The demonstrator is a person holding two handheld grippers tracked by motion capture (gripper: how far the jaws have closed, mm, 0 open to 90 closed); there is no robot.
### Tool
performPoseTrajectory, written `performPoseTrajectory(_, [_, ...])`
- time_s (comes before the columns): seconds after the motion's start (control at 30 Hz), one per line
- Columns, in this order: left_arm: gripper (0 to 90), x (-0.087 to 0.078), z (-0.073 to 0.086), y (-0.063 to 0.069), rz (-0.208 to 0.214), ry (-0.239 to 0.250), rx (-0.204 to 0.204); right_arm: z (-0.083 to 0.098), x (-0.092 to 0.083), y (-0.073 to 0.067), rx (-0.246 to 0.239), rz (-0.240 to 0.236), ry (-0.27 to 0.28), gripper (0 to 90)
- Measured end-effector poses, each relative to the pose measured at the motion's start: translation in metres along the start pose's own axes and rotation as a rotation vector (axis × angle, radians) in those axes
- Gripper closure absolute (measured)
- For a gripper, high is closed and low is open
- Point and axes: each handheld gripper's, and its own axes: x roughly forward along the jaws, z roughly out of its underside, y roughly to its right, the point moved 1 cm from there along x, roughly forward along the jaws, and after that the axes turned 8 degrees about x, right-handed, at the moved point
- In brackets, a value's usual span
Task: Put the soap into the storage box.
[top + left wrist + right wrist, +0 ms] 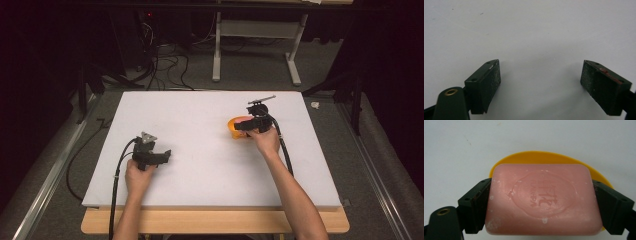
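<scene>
One pink soap bar (pixel 541 200), one yellow dish (pixel 544 157), two claws — all on or over the white worktop (pixel 200 165). Right claw (pixel 541 202) clamps the soap by its two short ends, directly above the dish at the worktop's far right; whether it touches the dish is unclear. Left claw (pixel 540 80) — jaws wide apart, nothing between, near left.

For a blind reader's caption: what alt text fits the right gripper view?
A pink soap bar with an embossed stamp is clamped between the right gripper's two black jaws, above a yellow dish on a white table.
</scene>
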Motion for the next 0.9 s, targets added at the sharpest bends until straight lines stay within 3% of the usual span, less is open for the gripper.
performPoseTrajectory(0.9, [16.9,0.000,0.000,0.000,-0.001,0.001,0.001,0.003,0.010,0.010,0.057,-0.009,-0.012,13.4])
